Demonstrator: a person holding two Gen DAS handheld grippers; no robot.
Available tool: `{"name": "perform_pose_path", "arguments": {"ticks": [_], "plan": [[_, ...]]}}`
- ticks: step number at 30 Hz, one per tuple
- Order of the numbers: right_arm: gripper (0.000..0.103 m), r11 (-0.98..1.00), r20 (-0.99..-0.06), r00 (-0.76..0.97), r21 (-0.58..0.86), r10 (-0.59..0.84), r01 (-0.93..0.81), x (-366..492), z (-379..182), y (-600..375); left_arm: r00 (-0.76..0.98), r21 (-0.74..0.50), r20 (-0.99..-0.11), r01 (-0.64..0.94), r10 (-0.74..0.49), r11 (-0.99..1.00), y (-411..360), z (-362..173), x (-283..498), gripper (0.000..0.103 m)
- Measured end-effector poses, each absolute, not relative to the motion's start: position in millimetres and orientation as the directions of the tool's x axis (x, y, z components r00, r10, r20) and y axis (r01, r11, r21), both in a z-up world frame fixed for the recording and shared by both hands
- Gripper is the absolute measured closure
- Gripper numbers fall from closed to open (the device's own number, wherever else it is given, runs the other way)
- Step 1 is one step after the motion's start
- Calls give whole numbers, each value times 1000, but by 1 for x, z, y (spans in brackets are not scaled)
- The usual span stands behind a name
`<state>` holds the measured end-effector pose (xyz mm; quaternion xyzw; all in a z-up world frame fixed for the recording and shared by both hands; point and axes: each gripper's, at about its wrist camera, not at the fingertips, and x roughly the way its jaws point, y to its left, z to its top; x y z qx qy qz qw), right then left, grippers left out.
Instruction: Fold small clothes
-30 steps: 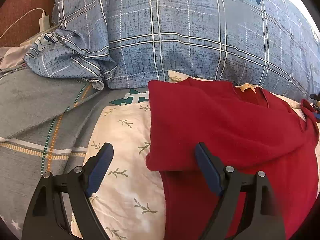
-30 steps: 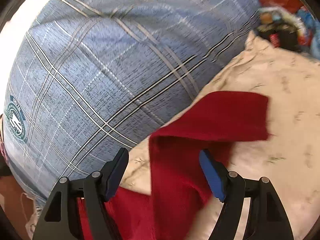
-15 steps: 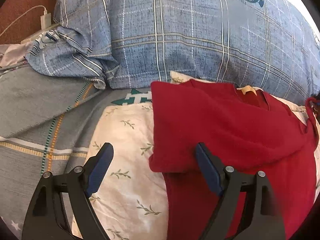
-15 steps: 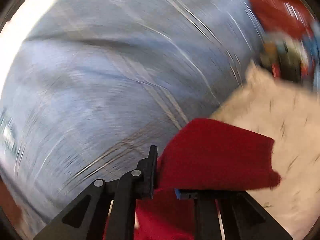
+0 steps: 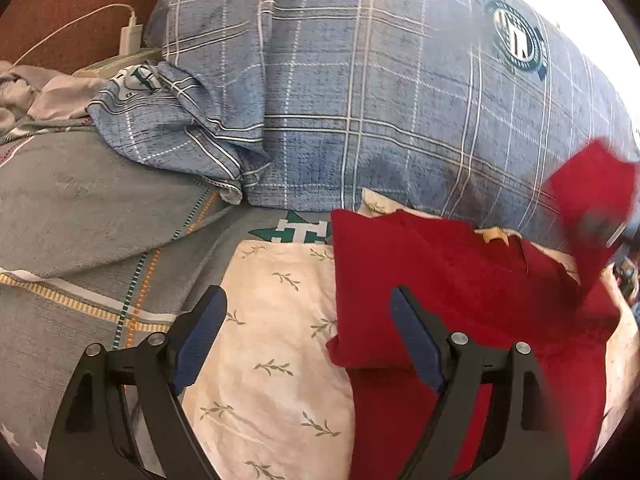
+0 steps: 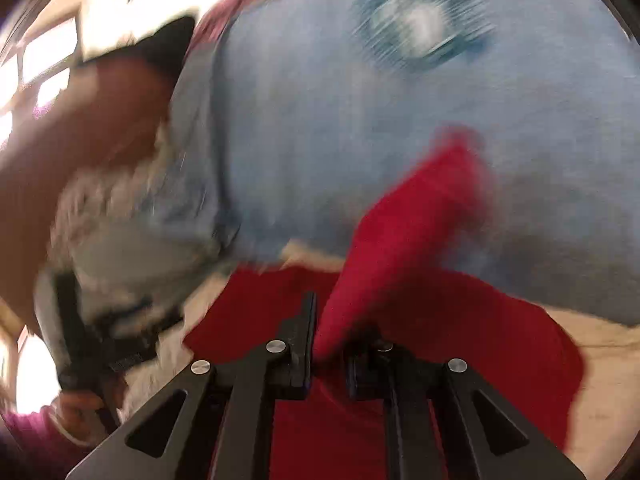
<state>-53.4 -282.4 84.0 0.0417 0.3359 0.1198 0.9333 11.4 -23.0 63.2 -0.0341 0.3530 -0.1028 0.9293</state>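
So the right claw (image 6: 330, 354) was clamped tight on a sleeve (image 6: 404, 232) of the red shirt (image 5: 460, 304), lifting it up off the body, I'd guess to swing it inward for the fold, and that view was pretty motion-blurred. The left claw (image 5: 308, 340) hung wide and held nothing, over the shirt's already folded left edge, probably ready to pin it. The shirt looked like soft, fleecy knit, lying on a cream leaf-print sheet (image 5: 272, 320) toward the bed's head, right against the big plaid pillow (image 5: 380, 120).
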Motion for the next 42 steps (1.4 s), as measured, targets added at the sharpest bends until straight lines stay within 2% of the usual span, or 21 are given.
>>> {"name": "perform_pose_path", "arguments": {"ticks": [1,2,3,7,13,17,21,24,25,26,27,28,29,30,31,33,37,39,40,41,42], "plan": [[84,968,-649,719,147,249,-203,-47,63,-265,726,-141,-652,166,-218,976,-22,63,13,19],[70,968,-699,672,135,244,-211,-40,39,-246,722,-146,-655,169,-223,975,-21,62,14,19],[65,968,-729,640,134,242,-213,-38,26,-239,717,-156,-656,176,-235,972,-20,62,15,19],[46,961,-728,630,162,270,-224,-66,8,-239,714,-186,-649,184,-262,965,-19,63,16,19],[43,983,-676,717,160,172,-85,-117,37,-303,698,-183,-651,237,-299,954,-34,61,11,19],[32,989,-634,770,58,-68,136,-162,55,-368,691,-154,-657,268,-301,951,-47,63,12,19],[32,968,-666,713,-60,-220,242,-172,41,-409,676,-161,-667,279,-313,947,-60,68,20,19],[42,972,-682,697,-95,-222,216,-160,25,-415,660,-115,-694,294,-288,949,-81,63,32,19],[64,974,-682,699,-100,-216,204,-158,22,-418,649,-96,-709,300,-277,949,-88,59,37,19],[94,974,-677,703,-112,-219,196,-150,19,-416,636,-81,-726,301,-263,950,-94,55,42,19],[93,973,-676,702,-123,-226,195,-143,17,-412,621,-70,-743,298,-249,952,-99,51,47,20],[94,973,-676,700,-121,-227,199,-142,18,-412,600,-74,-760,302,-250,950,-104,46,53,29],[94,972,-668,710,-105,-224,208,-144,22,-413,581,-87,-771,313,-263,946,-107,44,56,41],[94,976,-649,733,-76,-204,205,-152,31,-414,567,-86,-782,314,-260,945,-109,42,59,71],[95,977,-640,742,-73,-199,199,-158,33,-414,560,-73,-792,310,-244,948,-109,43,61,78],[94,977,-646,734,-109,-210,184,-171,32,-410,570,-82,-780,317,-259,945,-103,47,61,81],[94,977,-734,645,-178,-214,121,-182,-2,-401,561,-93,-783,322,-269,942,-90,46,59,83],[90,987,-737,659,-77,-151,139,-189,12,-410,565,-82,-781,327,-264,942,-88,48,56,83],[84,988,-739,662,-33,-123,148,-191,20,-415,568,-81,-779,328,-265,941,-87,50,54,83],[70,986,-723,686,40,-83,161,-196,35,-421,570,-83,-777,327,-267,941,-86,54,53,83],[62,983,-700,710,74,-69,169,-199,45,-424,579,-77,-773,321,-260,944,-84,57,52,83]]}}
